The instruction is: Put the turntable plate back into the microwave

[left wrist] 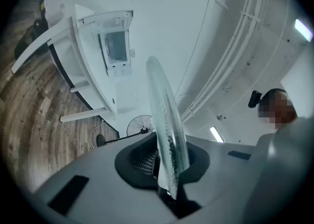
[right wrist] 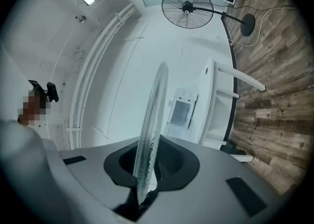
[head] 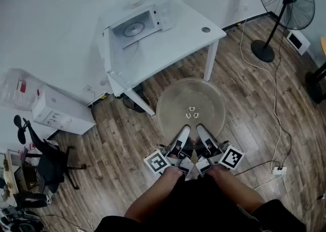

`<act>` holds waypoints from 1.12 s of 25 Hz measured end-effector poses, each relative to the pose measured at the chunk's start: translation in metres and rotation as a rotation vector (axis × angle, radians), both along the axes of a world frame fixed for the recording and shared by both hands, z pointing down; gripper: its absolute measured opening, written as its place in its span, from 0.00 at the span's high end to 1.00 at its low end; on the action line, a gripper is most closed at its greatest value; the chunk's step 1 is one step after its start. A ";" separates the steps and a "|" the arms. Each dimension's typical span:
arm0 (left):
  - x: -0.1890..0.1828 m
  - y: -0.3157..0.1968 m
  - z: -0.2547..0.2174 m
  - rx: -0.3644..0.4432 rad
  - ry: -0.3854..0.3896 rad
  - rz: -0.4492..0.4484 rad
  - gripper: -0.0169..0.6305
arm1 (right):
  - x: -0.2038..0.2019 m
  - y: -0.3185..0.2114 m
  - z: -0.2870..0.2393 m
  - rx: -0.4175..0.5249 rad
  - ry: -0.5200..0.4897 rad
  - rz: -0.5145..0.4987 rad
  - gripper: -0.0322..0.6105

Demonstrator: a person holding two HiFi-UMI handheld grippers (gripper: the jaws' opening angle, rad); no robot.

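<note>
The round clear glass turntable plate (head: 191, 108) is held level above the wood floor, in front of the white table. My left gripper (head: 180, 137) and right gripper (head: 205, 137) are both shut on its near rim, side by side. In the left gripper view the plate (left wrist: 166, 134) shows edge-on, clamped between the jaws. The right gripper view shows the same plate (right wrist: 150, 139) edge-on in its jaws. The white microwave (head: 140, 22) stands on the table with its door (head: 107, 48) swung open to the left; a roller ring lies inside its cavity.
A white table (head: 183, 42) bears the microwave. A black standing fan (head: 282, 2) is at the right with cables trailing over the floor. A white box (head: 61, 114) and a black office chair (head: 48, 157) are at the left. A power strip (head: 278, 170) lies at the right.
</note>
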State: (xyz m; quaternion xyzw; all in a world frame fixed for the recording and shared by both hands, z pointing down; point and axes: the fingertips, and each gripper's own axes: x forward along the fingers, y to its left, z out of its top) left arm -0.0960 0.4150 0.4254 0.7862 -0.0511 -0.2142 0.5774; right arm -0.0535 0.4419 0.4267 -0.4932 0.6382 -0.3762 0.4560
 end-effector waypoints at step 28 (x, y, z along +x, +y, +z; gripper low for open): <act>0.058 0.000 -0.006 0.017 0.010 -0.095 0.89 | 0.061 -0.005 -0.008 0.032 0.007 -0.094 0.86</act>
